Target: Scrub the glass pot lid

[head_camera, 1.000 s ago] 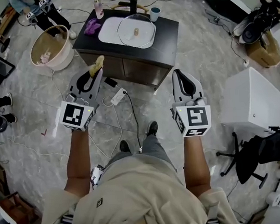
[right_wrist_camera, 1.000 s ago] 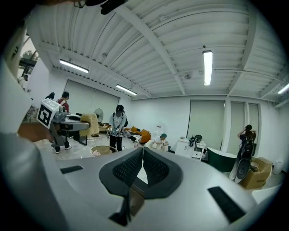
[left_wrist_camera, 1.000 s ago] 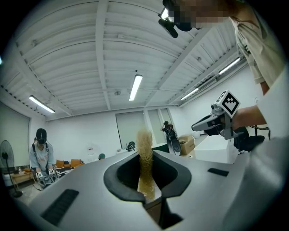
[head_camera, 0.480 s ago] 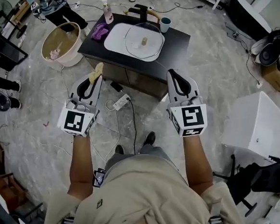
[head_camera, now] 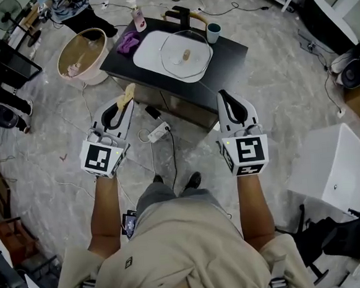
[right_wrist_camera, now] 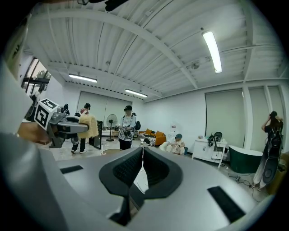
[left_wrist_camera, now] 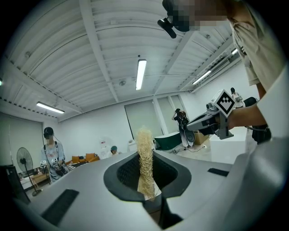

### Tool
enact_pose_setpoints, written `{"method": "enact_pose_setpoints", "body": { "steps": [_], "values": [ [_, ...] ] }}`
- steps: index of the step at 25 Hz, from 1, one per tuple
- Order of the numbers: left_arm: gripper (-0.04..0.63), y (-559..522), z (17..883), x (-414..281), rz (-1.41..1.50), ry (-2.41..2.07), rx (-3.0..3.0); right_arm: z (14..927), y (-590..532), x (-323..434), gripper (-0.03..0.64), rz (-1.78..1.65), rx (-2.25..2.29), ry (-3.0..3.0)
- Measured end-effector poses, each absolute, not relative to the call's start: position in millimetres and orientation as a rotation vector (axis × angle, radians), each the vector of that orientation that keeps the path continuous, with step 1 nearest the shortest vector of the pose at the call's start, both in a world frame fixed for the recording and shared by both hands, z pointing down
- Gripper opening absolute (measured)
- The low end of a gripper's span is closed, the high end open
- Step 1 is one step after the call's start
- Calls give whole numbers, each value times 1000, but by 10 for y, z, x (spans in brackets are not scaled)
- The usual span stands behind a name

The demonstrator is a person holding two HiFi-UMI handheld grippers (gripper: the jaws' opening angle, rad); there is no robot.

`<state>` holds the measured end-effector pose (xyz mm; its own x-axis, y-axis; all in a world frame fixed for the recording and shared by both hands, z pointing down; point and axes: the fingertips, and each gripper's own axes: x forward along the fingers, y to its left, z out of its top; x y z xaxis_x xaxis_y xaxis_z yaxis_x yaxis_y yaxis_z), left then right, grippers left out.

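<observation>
Ahead of you and well apart from both grippers, the glass pot lid [head_camera: 186, 54] lies knob-up over the white sink basin [head_camera: 145, 50] set in the dark vanity top [head_camera: 226, 56]. From this height I can't quite tell whether it sits flat in the bowl or rides on the rim. Your left gripper [head_camera: 124, 102] is clenched on a pale fibrous scrubber [left_wrist_camera: 145, 158], which stands up between the jaws and pokes past their tips. Your right gripper [head_camera: 227, 99] is pressed closed on nothing, its pads meeting along a thin seam. Neither tool is near the lid, so scrubbing has not begun. The main risk, as I judge it, is the lid skating or tipping when the scrubber bears down. It is smooth glass on a smooth basin, and nothing pins it. You would need to part the right jaws and steady the knob or the edge first. Also mind the teal cup [head_camera: 212, 29] and the faucet [head_camera: 182, 13] close behind. Compared with a second ago, the vanity sits a little higher and more central in the head view. Both grippers keep the same raised pose and the same grip, and the lid has not shifted.
</observation>
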<state>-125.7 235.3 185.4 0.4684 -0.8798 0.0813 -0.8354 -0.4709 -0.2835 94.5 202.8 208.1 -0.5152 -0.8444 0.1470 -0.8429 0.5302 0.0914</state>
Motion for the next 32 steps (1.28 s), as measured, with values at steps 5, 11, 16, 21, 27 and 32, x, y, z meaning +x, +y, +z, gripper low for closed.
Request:
{"method": "enact_pose_setpoints", "body": {
  "steps": [5,11,16,21,27,32],
  "values": [
    [46,2106,1956,-1331,-331,1496,-2531,2204,1860,931,26,5,1450,-2572],
    [46,1473,2017,-1416,-279,1411,-2572,2194,1504,1041,25,-12,1561,-2484],
    [46,854,1995,-1480,-255,1308,-2639,2059,1192,1079,26,-7,1687,-2389],
    [46,380,1950,-1441,-228,1184,-2693,2034,919,1003,26,10,1787,-2323],
    [46,-81,1943,-1579,-198,1107,-2749,2008,578,760,25,19,1852,-2268],
    [46,-341,2038,-1668,-186,1066,-2770,2040,376,585,25,24,1861,-2257]
  ]
}}
